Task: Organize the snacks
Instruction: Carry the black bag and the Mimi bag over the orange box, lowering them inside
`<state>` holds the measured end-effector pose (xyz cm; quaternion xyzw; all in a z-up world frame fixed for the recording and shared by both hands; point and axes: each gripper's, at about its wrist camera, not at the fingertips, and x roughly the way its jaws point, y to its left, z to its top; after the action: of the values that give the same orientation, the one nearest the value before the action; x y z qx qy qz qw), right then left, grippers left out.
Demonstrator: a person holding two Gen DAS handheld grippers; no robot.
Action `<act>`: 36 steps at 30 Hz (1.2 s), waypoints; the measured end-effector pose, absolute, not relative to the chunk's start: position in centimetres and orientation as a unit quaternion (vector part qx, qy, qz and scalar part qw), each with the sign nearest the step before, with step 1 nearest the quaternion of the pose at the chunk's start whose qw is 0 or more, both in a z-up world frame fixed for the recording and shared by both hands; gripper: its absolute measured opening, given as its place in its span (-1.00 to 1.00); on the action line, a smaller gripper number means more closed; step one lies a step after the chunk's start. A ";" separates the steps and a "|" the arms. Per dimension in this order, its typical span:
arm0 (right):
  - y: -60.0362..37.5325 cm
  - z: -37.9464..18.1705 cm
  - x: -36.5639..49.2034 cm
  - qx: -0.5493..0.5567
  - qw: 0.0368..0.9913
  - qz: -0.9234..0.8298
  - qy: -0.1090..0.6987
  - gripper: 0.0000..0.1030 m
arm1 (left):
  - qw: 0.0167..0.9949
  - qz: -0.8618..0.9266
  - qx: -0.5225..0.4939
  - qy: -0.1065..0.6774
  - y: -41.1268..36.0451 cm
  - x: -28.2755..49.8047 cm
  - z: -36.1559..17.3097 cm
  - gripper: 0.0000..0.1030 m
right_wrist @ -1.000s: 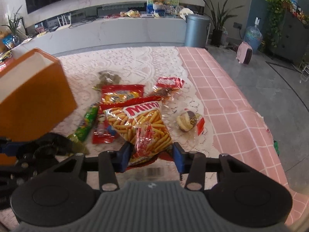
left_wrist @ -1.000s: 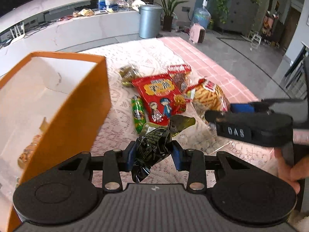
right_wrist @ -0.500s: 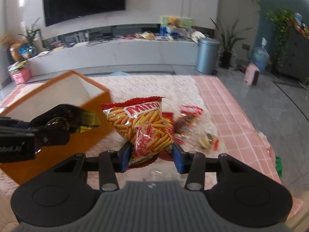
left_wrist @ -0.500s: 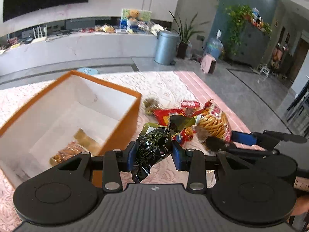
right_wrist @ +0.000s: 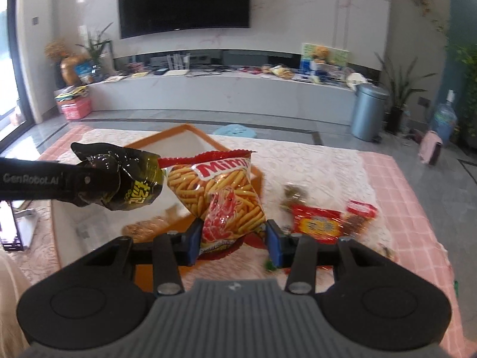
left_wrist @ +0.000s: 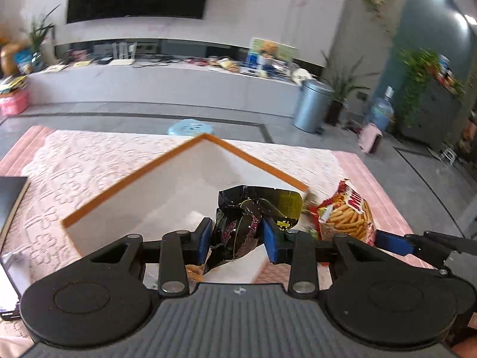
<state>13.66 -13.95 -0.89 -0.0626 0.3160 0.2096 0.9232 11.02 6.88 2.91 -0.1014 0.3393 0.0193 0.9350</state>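
Note:
My left gripper [left_wrist: 237,238] is shut on a black-and-green snack packet [left_wrist: 247,223] and holds it above the open orange box [left_wrist: 143,176], which is white inside. My right gripper [right_wrist: 234,238] is shut on a red Mimi bag of shrimp sticks [right_wrist: 220,191] and holds it in the air at the box's right edge [right_wrist: 179,129]. The left gripper and its packet [right_wrist: 137,191] also show at the left of the right wrist view. The Mimi bag [left_wrist: 348,214] shows at the right of the left wrist view. A snack [right_wrist: 146,226] lies inside the box.
Several loose snacks lie on the lace tablecloth at the right: a red packet [right_wrist: 316,223], a small red packet [right_wrist: 360,211] and a brownish one [right_wrist: 293,194]. A dark flat thing [left_wrist: 10,197] lies at the table's left edge. The floor drops off beyond the pink border.
Both grippers have lifted with their packets and moved left toward the box. The black packet now hangs over the box opening; the Mimi bag has come off the table up to the box's right edge.

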 end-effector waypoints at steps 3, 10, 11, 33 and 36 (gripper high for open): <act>-11.9 -0.6 14.2 -0.077 0.920 0.222 0.312 -0.18 | 0.933 0.045 -0.110 0.339 8.7 11.2 2.8 -0.22; -7.6 -0.8 16.2 -0.118 0.901 0.264 0.324 -0.18 | 0.923 0.109 -0.088 0.360 11.6 13.1 1.6 -0.22; -7.0 -1.0 16.5 -0.127 0.898 0.267 0.327 -0.18 | 0.921 0.110 -0.083 0.364 11.8 13.1 1.4 -0.22; 1.6 -8.2 21.7 -0.316 0.803 0.301 0.405 -0.18 | 0.882 0.118 -0.016 0.457 13.2 16.4 -4.0 -0.21; 1.9 -8.8 22.0 -0.325 0.795 0.303 0.414 -0.18 | 0.876 0.120 -0.012 0.467 13.0 16.5 -4.4 -0.21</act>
<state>22.00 1.89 -8.84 -0.3248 0.4141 0.3030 0.7945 16.55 13.00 -4.37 -0.0118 0.4667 0.1198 0.8762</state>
